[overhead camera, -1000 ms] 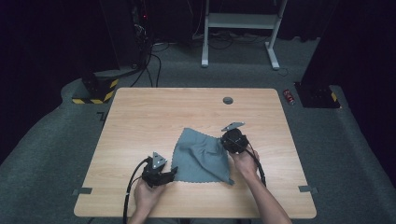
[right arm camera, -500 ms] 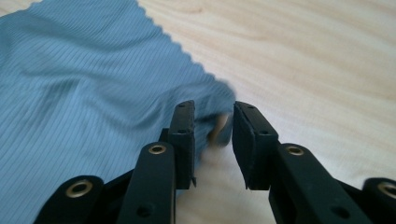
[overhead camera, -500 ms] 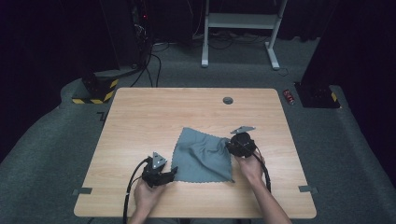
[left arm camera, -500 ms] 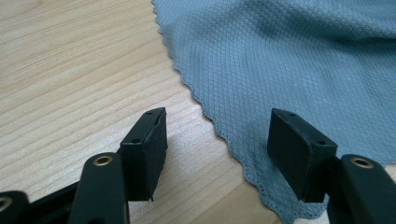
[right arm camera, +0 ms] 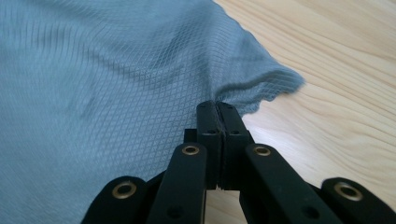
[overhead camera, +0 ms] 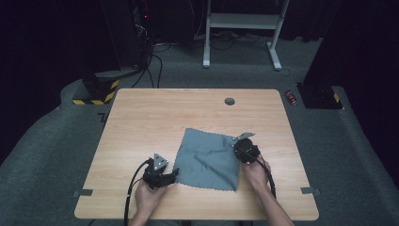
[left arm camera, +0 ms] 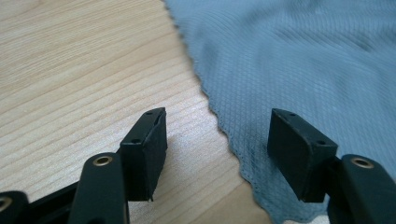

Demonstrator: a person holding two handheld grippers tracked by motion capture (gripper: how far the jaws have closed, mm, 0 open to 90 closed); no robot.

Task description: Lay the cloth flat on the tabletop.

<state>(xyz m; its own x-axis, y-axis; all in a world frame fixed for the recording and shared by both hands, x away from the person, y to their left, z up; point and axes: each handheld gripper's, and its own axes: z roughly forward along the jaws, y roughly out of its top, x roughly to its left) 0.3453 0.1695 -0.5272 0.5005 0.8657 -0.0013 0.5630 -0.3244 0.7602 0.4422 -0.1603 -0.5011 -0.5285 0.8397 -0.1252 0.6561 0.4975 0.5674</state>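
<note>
Fingers (right arm camera: 217,122) of my right gripper (overhead camera: 245,149) have just closed, clenched on the grey cloth's (overhead camera: 207,159) right corner. My left gripper (overhead camera: 159,173) stands released astride its left edge. It lies flat mid-worktop (overhead camera: 141,117), roughly square, corners skewed slightly.

A light wooden worktop (overhead camera: 155,122) is standing on grey carpet (overhead camera: 51,155); a white metal frame (overhead camera: 242,21) is sitting behind in darkness.
</note>
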